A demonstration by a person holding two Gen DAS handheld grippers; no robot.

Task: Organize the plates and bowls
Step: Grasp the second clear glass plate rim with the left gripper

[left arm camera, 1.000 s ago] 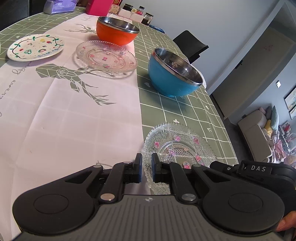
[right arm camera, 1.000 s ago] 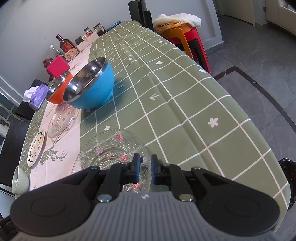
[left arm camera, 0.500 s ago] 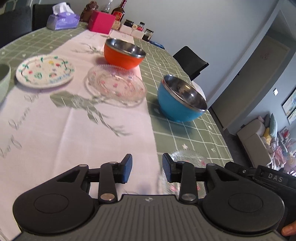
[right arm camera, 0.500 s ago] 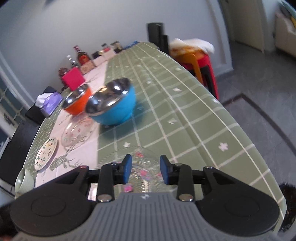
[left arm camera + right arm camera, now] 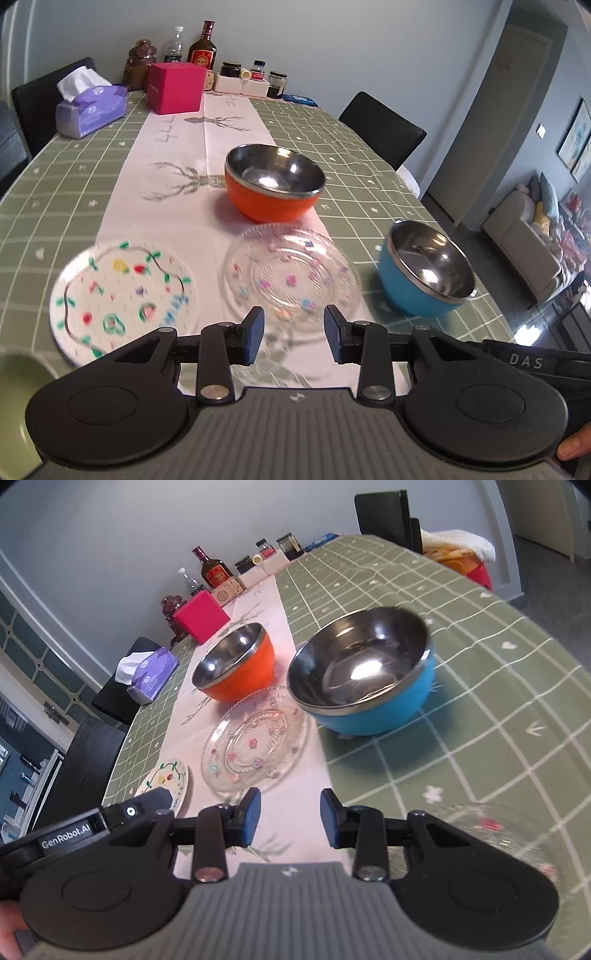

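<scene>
1. left gripper [image 5: 291, 334] hangs over the worktop [image 5: 74, 184], jaws parted with nothing between them.
2. right gripper [image 5: 290, 821] likewise has its jaws apart and empty.
3. a glass plate [image 5: 291, 273] lies on the pink runner between the painted plate [image 5: 122, 295] and blue bowl [image 5: 424, 273], orange bowl [image 5: 273, 188] behind.
4. a second glass plate [image 5: 491, 830] lies near the right gripper.

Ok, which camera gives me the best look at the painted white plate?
The left wrist view: the painted white plate lies nearly whole, slightly blurred. In the right wrist view it is small at the left, partly hidden behind the left hand-held gripper.
</scene>
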